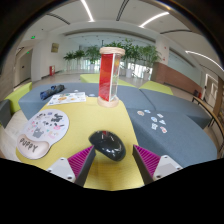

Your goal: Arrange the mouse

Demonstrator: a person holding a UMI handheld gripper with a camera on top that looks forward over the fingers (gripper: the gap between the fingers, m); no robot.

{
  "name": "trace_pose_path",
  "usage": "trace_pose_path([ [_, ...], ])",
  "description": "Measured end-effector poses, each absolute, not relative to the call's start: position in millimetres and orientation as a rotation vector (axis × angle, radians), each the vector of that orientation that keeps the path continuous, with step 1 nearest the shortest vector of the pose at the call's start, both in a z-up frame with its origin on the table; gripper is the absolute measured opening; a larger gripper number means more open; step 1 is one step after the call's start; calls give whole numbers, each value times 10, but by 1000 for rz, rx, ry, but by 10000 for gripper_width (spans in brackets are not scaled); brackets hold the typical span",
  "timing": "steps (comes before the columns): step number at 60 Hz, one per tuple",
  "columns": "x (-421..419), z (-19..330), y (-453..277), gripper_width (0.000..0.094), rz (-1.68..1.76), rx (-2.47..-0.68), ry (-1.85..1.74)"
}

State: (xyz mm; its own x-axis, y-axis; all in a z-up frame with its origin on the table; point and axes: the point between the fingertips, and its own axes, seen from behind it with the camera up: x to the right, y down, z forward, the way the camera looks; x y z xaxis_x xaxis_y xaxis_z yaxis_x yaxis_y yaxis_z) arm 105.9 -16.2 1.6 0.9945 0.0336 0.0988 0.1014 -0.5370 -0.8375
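Observation:
A black computer mouse point(107, 146) lies on the yellow table point(100, 118), between the tips of my two fingers and slightly nearer the left one. My gripper point(112, 160) is open, its pink pads point(80, 160) standing apart on either side, with a clear gap to the right of the mouse. A white mouse mat point(45, 128) with a cartoon print and the word "PUFFY" rests on the table to the left, beyond the left finger.
A tall clear container with a red lid point(110, 76) stands upright at the far middle of the table. Papers point(66, 98) lie far left, small white cards point(155, 120) on the grey section to the right. Plants and a hall lie beyond.

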Motion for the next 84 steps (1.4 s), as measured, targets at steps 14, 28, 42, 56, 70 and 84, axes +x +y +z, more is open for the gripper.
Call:
trace_pose_path([
  [14, 1060, -70, 285, 817, -18, -2132, -99],
  [28, 1104, -143, 649, 568, 34, -2163, -5],
  [42, 1178, 89, 558, 445, -18, -2143, 144],
  [56, 299, 1342, 677, 433, 97, -1957, 184],
  [70, -1039, 877, 604, 429, 128, -2064, -52],
  [84, -1464, 18, 422, 427, 70, -2206, -137],
])
